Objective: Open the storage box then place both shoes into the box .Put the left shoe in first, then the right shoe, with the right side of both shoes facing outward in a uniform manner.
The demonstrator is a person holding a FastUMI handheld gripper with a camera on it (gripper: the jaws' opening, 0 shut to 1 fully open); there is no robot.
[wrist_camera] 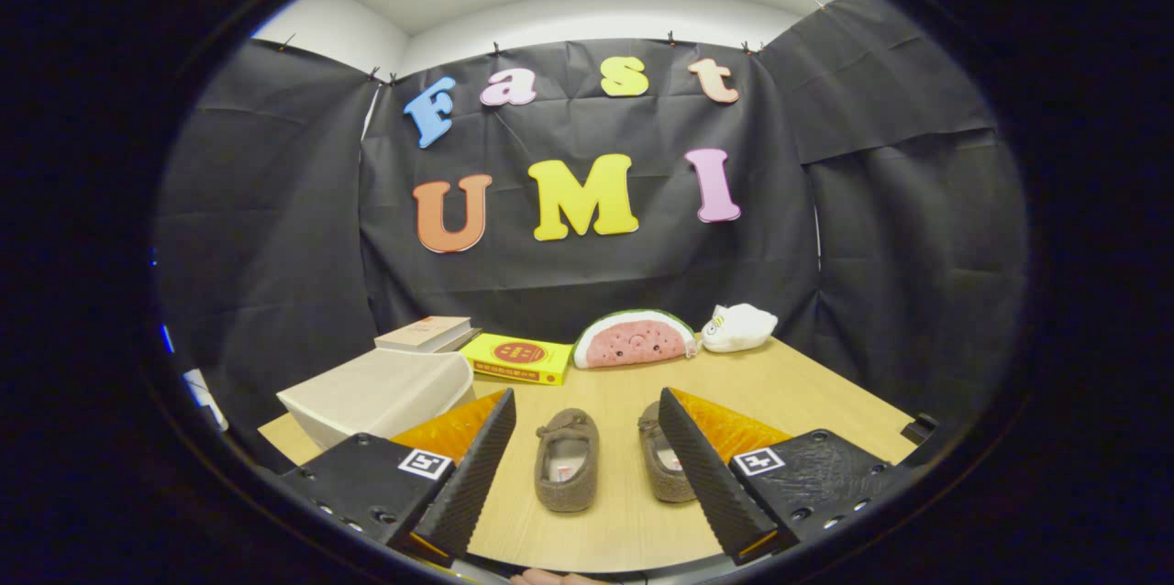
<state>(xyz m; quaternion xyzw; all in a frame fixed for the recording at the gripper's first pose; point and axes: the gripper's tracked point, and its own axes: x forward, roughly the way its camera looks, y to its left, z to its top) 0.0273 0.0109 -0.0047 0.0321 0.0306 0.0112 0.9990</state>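
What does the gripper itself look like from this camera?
The gripper has two wedge-shaped fingers with ribbed, grooved inner faces. Each sits on a black blocky mount with small screw holes, and each mount carries a square black-and-white marker on top. Shiny orange panels line the outer sides of the fingers. No cables are visible.

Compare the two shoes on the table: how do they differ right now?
The left shoe lies in full view between the open gripper fingers; the right shoe is partly hidden behind one finger. The left shoe sits nearer the storage box; the right shoe lies farther from it. Both are brown, fuzzy, upright, toes pointing away.
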